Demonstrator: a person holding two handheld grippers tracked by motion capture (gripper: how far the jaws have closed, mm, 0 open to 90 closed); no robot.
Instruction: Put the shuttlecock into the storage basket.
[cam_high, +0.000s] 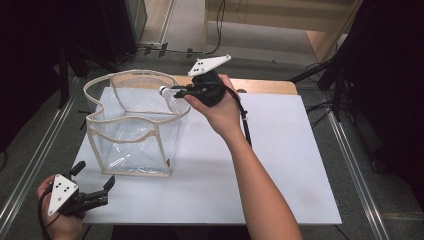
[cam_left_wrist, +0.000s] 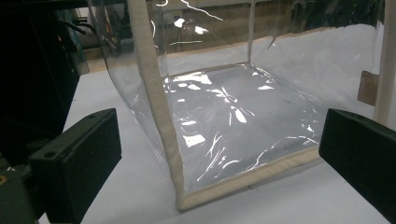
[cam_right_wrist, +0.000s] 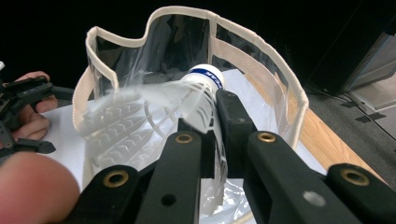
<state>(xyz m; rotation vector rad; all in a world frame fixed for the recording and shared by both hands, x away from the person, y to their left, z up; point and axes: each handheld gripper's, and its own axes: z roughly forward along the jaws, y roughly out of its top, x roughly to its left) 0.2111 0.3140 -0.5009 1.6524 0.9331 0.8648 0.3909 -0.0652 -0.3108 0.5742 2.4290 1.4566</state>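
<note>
A clear plastic bag (cam_high: 132, 122) with cream trim stands open at centre left of the white table (cam_high: 280, 165). At upper centre, the right gripper (cam_high: 176, 91), jaws clamped on a white shuttlecock (cam_high: 167, 92), hovers at the rim; an early release could drop it outside or tip the flimsy wall. Lower left, the left gripper (cam_high: 100, 192) waits, jaws apart.
</note>
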